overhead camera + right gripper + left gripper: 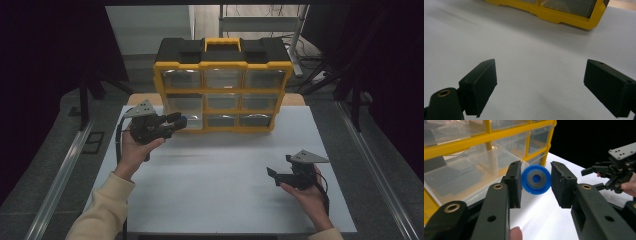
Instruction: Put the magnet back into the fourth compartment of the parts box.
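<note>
1. While the left tongs (536, 181) carry the blue wheel (536, 180) clamped between half-closed jaws, keep the squeeze steady and move slowly toward the pulled-out clear drawer (477, 173) of the yellow organizer (223, 90).
2. This wheel sits between the pads, just right of the drawer.
3. At the near right, the right tongs (541, 85) rest wide open and empty on the counter (220, 170).

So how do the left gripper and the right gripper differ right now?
The left gripper clamps a blue disc between its jaws; the right gripper holds nothing, its jaws spread wide. The left is raised beside the yellow drawer organizer; the right sits low over the white tabletop. Both are black and hand-held.
</note>
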Action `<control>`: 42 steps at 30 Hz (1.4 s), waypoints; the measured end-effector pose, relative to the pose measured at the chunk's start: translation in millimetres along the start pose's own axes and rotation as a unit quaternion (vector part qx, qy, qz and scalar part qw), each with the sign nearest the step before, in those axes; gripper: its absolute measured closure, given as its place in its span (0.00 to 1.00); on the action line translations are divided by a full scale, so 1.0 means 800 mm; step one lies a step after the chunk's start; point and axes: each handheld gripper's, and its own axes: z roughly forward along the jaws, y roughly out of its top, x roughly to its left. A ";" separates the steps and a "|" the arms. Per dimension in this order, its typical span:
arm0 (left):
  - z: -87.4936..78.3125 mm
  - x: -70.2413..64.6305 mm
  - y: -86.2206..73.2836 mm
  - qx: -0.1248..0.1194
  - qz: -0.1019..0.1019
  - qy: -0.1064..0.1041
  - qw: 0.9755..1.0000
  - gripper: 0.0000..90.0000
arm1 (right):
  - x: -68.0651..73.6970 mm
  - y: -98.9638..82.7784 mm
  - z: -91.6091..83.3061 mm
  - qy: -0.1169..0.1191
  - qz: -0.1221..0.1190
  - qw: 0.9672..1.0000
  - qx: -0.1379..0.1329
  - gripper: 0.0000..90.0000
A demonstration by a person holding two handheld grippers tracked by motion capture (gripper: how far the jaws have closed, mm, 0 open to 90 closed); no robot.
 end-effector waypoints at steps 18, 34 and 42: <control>0.020 0.019 0.017 0.017 -0.006 0.043 0.999 0.69 | 0.000 0.001 0.000 -0.001 0.000 1.000 -0.002 0.13; 0.041 0.032 0.025 0.032 -0.009 0.075 0.997 0.69 | 0.000 0.000 0.000 -0.001 0.000 1.000 -0.001 0.13; 0.050 0.039 0.026 0.041 -0.010 0.098 0.994 0.69 | 0.000 0.000 0.000 -0.001 0.001 1.000 -0.001 0.13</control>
